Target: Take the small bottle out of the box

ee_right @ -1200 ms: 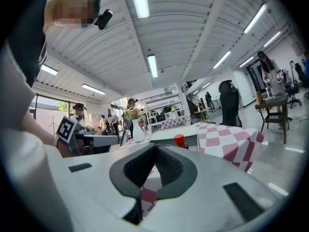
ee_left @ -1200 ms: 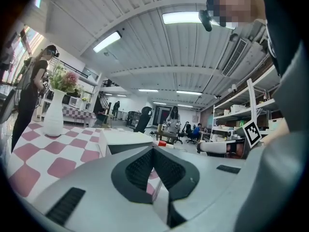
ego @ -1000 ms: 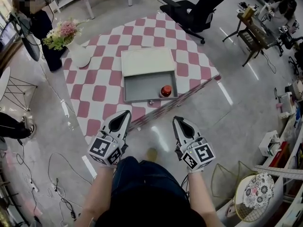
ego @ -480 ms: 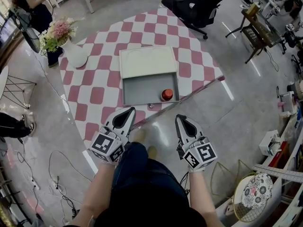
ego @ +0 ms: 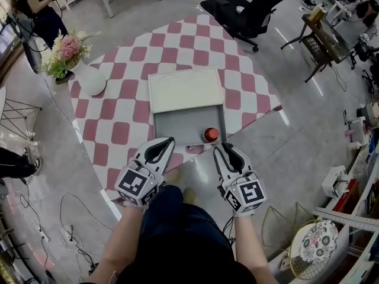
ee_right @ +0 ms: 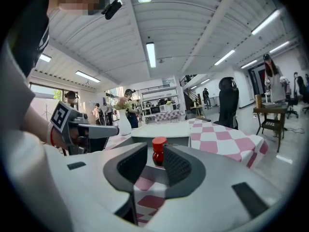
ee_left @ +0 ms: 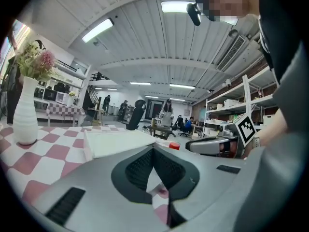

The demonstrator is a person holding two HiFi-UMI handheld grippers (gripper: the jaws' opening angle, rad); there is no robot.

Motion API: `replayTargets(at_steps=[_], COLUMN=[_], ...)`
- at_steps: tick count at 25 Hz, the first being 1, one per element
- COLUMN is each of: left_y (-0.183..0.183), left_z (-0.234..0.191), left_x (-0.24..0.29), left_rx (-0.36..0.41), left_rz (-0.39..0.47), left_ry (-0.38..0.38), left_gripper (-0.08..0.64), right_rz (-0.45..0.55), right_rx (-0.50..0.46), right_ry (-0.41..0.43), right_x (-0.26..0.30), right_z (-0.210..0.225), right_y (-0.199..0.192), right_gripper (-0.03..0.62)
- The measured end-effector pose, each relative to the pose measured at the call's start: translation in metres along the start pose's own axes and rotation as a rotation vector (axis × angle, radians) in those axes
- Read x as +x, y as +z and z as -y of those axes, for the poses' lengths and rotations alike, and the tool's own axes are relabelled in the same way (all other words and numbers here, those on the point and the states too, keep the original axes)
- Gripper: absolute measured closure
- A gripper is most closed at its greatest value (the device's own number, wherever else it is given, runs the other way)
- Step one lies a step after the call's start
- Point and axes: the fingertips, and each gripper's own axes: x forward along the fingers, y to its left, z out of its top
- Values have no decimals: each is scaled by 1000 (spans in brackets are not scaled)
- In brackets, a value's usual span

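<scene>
My right gripper (ego: 228,150) has just been opening its jaws, with nothing between them; my left gripper (ego: 168,141) is pressed together. The small bottle (ego: 210,135) stands in the box's (ego: 176,128) near right corner. Clipping the wall could topple it.

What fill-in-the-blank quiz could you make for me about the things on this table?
1. The small bottle standing in the box is ___ in colour.
2. The vase holding the flowers is ___.
3. The cloth on the table is checked in white and ___.
4. In the head view, the bottle stands in the box's near ___ corner.

Missing words: red; white; pink; right.
</scene>
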Motion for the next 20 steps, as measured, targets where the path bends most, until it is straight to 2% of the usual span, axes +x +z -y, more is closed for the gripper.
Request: replayTargets(at_steps=[5, 13, 20], left_y=[-3, -10, -16], left_z=[-6, -8, -21], left_x=[6, 9, 1], left_rx=[29, 27, 7], left_rz=[-28, -51, -56], left_ry=[-3, -16, 19], left_gripper=[558, 558, 558], right_rz=[-44, -80, -93], right_rx=[-18, 3, -26], right_ry=[-32, -47, -72], right_x=[20, 41, 51], right_z=[6, 9, 10], right_y=[-5, -9, -10], right_gripper=[421, 399, 399])
